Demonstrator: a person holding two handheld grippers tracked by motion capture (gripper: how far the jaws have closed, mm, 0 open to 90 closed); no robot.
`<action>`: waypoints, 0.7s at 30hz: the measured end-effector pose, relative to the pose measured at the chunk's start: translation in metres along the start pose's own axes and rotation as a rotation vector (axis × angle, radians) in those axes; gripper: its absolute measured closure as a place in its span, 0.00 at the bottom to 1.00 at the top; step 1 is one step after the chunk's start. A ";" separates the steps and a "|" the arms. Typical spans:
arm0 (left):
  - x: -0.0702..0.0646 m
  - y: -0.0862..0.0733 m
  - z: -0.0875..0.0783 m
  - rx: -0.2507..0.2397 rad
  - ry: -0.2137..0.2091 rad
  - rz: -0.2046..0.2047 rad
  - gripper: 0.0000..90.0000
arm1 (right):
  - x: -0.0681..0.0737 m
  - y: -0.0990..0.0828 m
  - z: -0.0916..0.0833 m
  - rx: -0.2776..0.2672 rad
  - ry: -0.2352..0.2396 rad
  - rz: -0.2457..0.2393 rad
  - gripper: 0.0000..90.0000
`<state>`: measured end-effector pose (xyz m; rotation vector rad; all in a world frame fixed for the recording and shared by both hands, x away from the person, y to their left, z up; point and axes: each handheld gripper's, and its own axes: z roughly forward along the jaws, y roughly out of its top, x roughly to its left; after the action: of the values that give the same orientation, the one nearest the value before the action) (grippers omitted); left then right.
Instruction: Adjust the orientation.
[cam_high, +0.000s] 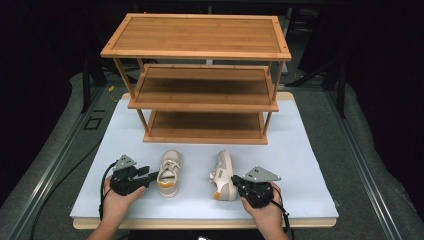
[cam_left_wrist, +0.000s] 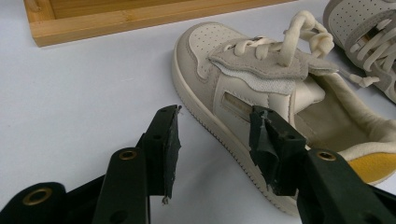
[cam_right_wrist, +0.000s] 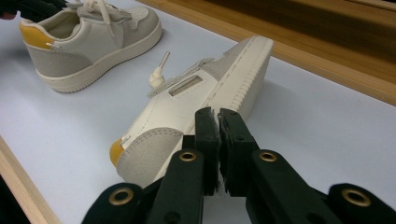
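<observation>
We begin at the near edge of the white table mat (cam_high: 300, 165), where a person's two hands hold the tools. The left gripper (cam_left_wrist: 212, 140), at about 7 o'clock on the mat, stands with its jaws parted wide and nothing held; the side wall and collar of the upright shoe (cam_left_wrist: 261, 107) lie across the gap, one jaw outside the sole and one toward the opening, neither seen to touch. The right gripper (cam_right_wrist: 218, 135), at about 5 o'clock, has its jaws drawn together with only a slit between them and nothing gripped; they sit just at the heel end of the tipped shoe (cam_right_wrist: 187, 121). That shoe lies on its side with the ribbed sole turned outward, just right of centre. The upright one rests just left of centre, toe pointing to 12 o'clock; the two are near but apart. Both are small cream sneakers with grey panels and a yellow heel tab. We judge them light, with a soft padded collar that will fold under pressure, a firmer rubber sole, and loose laces that may drag or snag. The heel collar or the sole edge looks the soundest hold; the strap and laces look unreliable. Beyond, from 11 to 1 o'clock, stands the three-tier wooden rack (cam_high: 200, 75), all shelves bare.
</observation>
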<state>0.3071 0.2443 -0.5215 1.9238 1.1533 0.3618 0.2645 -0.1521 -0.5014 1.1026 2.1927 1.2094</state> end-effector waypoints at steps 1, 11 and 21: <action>0.000 0.000 0.000 0.001 0.000 -0.001 0.58 | -0.001 0.000 0.000 0.000 0.001 0.009 0.96; 0.000 0.000 0.000 0.002 -0.001 -0.002 0.58 | -0.016 -0.005 -0.003 0.005 0.001 0.072 0.96; 0.000 0.000 -0.001 -0.007 -0.007 -0.011 0.58 | -0.028 -0.011 -0.004 0.042 -0.069 0.116 0.96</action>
<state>0.3068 0.2448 -0.5208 1.9106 1.1565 0.3521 0.2741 -0.1802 -0.5094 1.2847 2.1371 1.1588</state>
